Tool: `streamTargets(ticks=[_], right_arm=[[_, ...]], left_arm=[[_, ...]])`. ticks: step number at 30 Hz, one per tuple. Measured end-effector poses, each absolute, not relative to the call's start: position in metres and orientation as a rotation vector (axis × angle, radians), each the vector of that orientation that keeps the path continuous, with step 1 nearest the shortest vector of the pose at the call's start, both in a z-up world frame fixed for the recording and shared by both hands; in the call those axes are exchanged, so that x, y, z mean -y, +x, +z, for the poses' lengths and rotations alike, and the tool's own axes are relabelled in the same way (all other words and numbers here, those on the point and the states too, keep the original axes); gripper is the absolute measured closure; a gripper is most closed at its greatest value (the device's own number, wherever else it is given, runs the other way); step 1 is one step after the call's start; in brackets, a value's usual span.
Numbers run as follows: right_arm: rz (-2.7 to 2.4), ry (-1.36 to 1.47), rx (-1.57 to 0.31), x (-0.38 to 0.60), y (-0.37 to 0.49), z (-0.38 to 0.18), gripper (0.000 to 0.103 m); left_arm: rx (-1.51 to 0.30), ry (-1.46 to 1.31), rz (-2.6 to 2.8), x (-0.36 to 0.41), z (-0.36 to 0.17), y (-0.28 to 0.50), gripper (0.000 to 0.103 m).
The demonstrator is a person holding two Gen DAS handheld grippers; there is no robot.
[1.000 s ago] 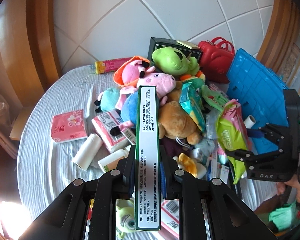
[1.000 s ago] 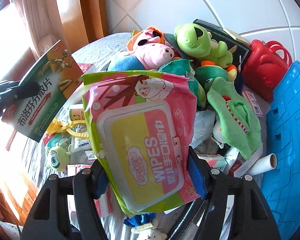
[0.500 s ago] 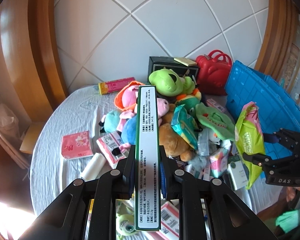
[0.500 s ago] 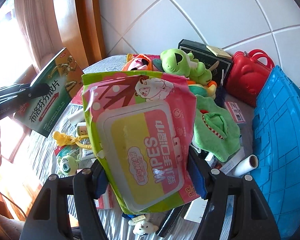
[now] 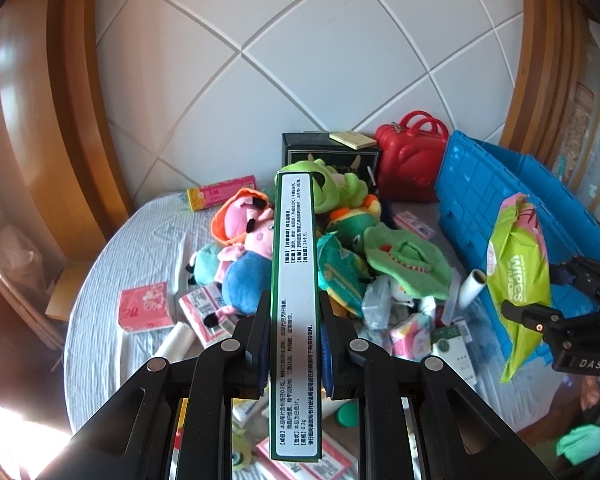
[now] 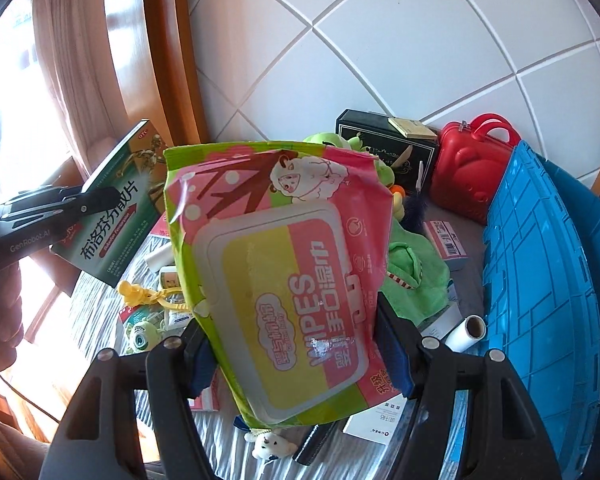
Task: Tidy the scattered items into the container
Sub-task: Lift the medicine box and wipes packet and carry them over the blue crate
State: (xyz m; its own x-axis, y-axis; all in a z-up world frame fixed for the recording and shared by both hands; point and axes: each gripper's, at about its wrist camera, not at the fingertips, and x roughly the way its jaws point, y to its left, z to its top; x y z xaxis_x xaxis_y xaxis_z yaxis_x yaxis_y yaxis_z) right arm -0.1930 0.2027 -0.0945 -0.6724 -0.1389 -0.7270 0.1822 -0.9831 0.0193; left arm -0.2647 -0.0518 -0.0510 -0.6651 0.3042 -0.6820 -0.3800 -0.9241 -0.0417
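Round table (image 5: 112,256) w/ toys everywhere — we've lifted both grippers higher vs a sec ago: left gripper (image 5: 294,322) pinching the medicine box (image 5: 296,280), right gripper (image 6: 296,344) clamping the wipes pack (image 6: 284,272), blue crate (image 6: 540,280) just beside — drop-off's next imo.

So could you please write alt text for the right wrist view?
The right gripper holds a pink and green wipes pack above a cluttered table. A blue crate stands at right; the left gripper holds a green box at left.
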Motion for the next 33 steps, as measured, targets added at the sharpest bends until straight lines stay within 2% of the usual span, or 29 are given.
streamTargets(ticks=[19,33], right_arm=[[-2.764,1.040,-0.026,-0.294,-0.166,-0.048,0.037],[-2.904,0.998,0.059,-0.395,-0.143,-0.028,0.037]], left_arm=[[-0.185,-0.911,2.575,-0.055,0.004,-0.245,0.084],[-0.248,-0.787,2.475,-0.181,0.026,-0.236,0.084]])
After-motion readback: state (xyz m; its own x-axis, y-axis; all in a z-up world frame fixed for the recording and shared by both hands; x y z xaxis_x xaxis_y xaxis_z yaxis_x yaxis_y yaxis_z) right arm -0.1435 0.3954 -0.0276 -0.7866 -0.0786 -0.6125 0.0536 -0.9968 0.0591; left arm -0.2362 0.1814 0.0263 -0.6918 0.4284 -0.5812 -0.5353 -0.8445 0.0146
